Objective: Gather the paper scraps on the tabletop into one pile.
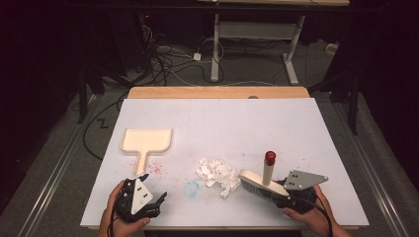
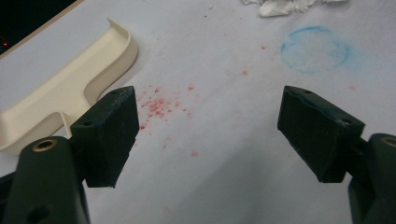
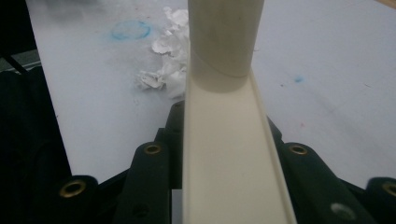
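Note:
A cream brush [image 1: 258,181] with an upright handle capped in red [image 1: 270,158] sits at the right front of the white table, its bristles beside a pile of torn white paper scraps [image 1: 217,173]. My right gripper [image 1: 279,191] is shut on the brush's cream back [image 3: 229,154], one jaw on each side, with the scraps [image 3: 166,60] just ahead. A cream dustpan [image 1: 147,139] lies flat at the left, handle toward me. My left gripper [image 1: 154,186] stands open and empty near that handle [image 2: 70,88], over red specks [image 2: 159,105].
A faint blue ring stain [image 1: 191,188] marks the sheet between the grippers. The table's front edge [image 1: 222,228] runs close under both hands. Beyond the far wooden edge [image 1: 217,92] are floor cables and a desk frame [image 1: 215,49].

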Tool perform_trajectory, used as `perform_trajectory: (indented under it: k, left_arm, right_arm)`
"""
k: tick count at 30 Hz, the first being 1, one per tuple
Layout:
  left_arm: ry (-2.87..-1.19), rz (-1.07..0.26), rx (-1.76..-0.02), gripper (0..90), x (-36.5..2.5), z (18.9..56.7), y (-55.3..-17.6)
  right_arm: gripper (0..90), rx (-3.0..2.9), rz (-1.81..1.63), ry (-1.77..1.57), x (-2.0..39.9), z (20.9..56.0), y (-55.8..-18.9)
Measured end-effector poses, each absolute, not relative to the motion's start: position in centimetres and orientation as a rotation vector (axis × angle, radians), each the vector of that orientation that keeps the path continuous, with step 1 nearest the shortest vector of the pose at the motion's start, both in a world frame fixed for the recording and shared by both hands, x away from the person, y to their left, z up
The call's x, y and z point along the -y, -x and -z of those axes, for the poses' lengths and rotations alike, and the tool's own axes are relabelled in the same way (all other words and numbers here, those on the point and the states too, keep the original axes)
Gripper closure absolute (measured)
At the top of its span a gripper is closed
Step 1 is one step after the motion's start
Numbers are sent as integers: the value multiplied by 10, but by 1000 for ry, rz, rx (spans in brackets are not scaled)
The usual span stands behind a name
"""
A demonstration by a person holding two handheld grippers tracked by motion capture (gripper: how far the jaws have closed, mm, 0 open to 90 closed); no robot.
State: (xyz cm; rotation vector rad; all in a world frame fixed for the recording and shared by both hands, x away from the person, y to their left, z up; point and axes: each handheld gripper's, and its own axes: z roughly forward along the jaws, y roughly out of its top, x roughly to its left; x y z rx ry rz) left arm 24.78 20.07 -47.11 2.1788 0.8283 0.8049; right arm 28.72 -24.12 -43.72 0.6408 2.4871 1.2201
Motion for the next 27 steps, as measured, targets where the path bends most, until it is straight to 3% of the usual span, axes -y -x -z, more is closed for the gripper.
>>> perform_trajectory:
  k: [13, 27]
  left_arm:
    - [-2191, -794, -820, 199, -201, 473, -248]
    - [-2196, -793, -831, 200, -200, 472, -245]
  right_arm:
    - [676, -2492, -1258, -569, 187, 444, -314]
    - [675, -2418, -1332, -568, 230, 415, -293]
